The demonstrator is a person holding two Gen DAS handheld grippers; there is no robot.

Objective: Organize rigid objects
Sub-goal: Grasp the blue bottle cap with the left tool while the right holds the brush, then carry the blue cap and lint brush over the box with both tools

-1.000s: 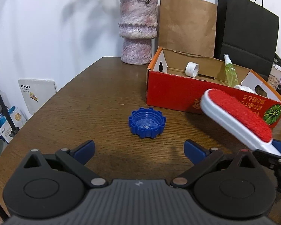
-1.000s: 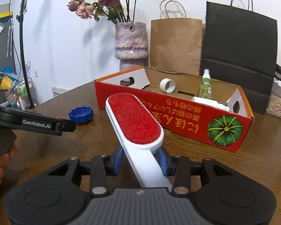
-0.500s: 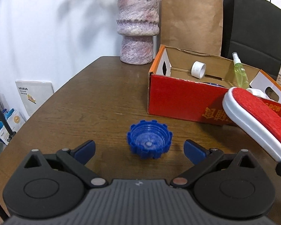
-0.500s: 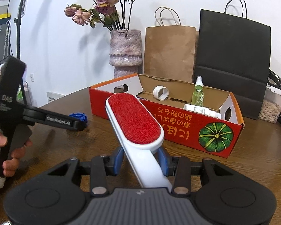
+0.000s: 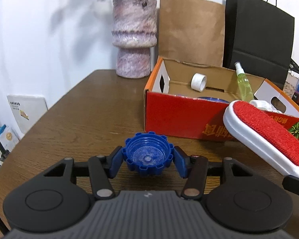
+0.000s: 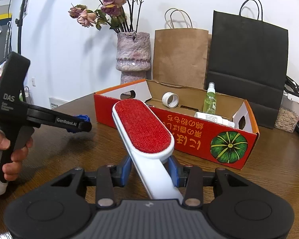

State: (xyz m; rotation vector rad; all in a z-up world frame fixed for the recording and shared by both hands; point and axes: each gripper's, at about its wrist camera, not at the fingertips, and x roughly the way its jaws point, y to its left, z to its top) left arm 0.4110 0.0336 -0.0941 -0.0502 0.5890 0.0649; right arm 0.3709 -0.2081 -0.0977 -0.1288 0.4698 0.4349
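Your left gripper point(image 5: 148, 164) is closing on the blue cap point(image 5: 147, 156) – seated between its pads on the table point(image 5: 85, 119) – while your right gripper point(image 6: 149, 171) stays clamped on the lint brush point(image 6: 143, 129), beside the red box point(image 6: 189, 133).

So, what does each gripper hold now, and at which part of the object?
The left gripper is closing on the blue cap, pads at its toothed rim on opposite sides. The right gripper holds the lint brush by its white handle, just behind the red head.
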